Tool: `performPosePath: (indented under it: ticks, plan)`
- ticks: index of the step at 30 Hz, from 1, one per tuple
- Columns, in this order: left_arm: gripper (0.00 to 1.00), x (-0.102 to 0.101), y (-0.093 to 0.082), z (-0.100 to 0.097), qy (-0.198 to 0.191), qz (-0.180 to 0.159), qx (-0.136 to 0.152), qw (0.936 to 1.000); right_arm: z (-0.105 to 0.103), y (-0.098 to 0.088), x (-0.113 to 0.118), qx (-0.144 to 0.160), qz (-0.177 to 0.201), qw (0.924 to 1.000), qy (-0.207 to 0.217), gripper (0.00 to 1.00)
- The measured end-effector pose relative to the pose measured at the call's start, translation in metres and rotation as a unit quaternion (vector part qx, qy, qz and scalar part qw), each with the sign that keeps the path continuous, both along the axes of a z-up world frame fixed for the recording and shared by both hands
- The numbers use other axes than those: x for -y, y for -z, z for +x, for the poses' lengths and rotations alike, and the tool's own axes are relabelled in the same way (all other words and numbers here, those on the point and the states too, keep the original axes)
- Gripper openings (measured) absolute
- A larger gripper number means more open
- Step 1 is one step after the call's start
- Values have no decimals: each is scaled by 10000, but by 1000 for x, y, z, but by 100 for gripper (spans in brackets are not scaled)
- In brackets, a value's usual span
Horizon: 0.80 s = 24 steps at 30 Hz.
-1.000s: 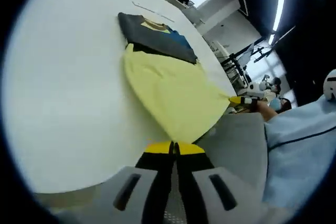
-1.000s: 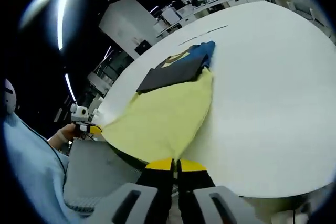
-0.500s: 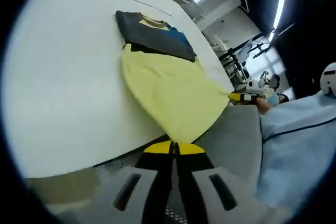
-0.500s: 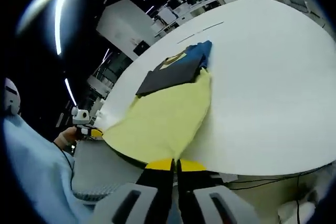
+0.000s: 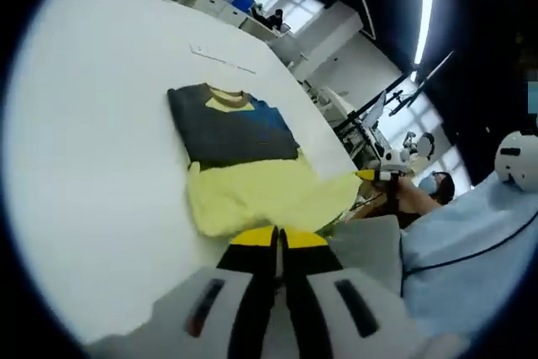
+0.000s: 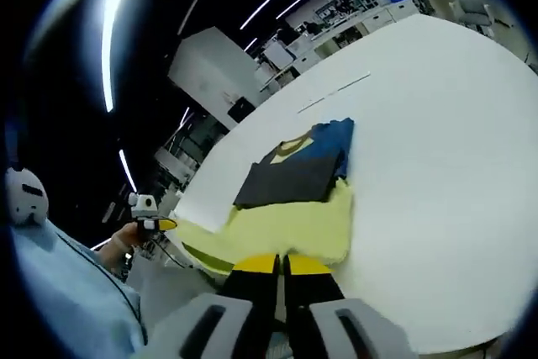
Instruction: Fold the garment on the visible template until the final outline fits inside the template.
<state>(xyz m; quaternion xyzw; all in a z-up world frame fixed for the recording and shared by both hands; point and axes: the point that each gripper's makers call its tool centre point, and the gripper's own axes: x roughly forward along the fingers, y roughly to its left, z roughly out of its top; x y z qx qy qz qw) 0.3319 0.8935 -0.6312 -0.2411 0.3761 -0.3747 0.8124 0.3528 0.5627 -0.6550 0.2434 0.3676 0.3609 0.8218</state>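
On the white table (image 5: 92, 124), toward twelve o'clock from the left gripper (image 5: 279, 240), lies the garment (image 5: 244, 157) — a shirt with a dark grey upper part, a blue patch at its two o'clock side and a yellow collar at the far end. Its pale yellow lower part (image 5: 261, 199) is bunched up and drawn toward the near table edge, reaching right down to the yellow tips of the left gripper. That gripper's jaws stand pressed together with the yellow cloth's edge at their tips, clenched on the garment's hem. At three o'clock in the left gripper view the right gripper (image 5: 377, 176) shows small, its yellow tip at the far corner of the yellow cloth, with a person's hand (image 5: 403, 195) behind it and a light blue sleeve (image 5: 471, 250) beyond.

From the right gripper view the same garment (image 6: 298, 182) sits at twelve o'clock on the table (image 6: 437, 124), dark part far, yellow part (image 6: 286, 229) near, folded into a loose band. The right gripper (image 6: 280, 264) has its jaws closed flat together on the yellow edge. At nine o'clock the left gripper (image 6: 155, 224) appears, held in a hand — its yellow tip touches the other corner of the cloth. A thin line (image 6: 334, 92) marks the table past the collar.
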Motion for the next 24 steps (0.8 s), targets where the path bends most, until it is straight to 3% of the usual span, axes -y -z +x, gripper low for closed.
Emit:
performPosePath:
  ticks: [3, 10, 18, 24]
  plan:
    - [0, -10, -6, 30, -87, 333, 286, 9990, 26, -19, -6, 239, 86, 9997, -46, 0]
    - [0, -17, -8, 79, -309, 335, 556, 9974, 90, -37, -14, 607, 141, 9981, 20, 0]
    - [0, -30, 3, 135, -589, 584, 683, 9942, 157, -35, -21, 1018, -149, 9947, 1, 0]
    - [0, -33, 13, 167, -665, 704, 742, 9925, 191, -20, -23, 1033, -336, 9941, 30, 0]
